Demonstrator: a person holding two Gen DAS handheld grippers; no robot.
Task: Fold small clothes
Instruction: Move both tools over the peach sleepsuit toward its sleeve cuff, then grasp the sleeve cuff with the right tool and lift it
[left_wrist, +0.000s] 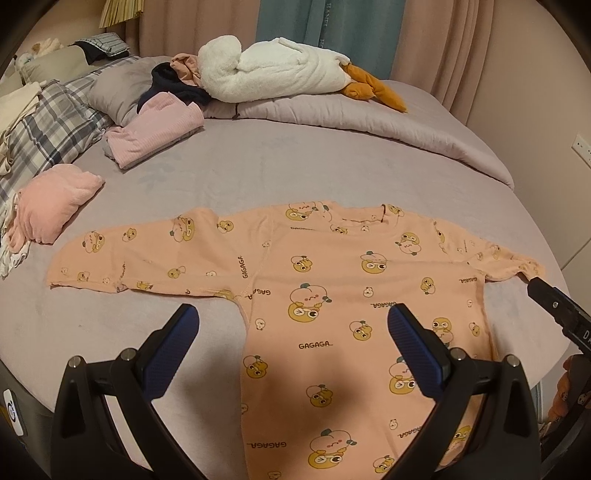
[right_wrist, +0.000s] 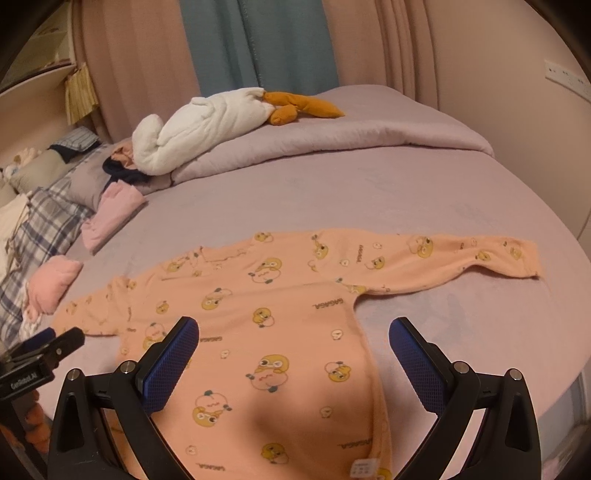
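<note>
Peach knit long-sleeve top with cartoon duck print, spread flat on mauve bedsheet, sleeves out sideways. Left gripper splayed wide above lower torso, holding nothing. Right gripper likewise agape, blue ribbed pads empty.

peach long-sleeved top printed with yellow ducks, lilac bed sheet, white plush goose with orange feet, grey plaid pillow, teal curtain
</note>
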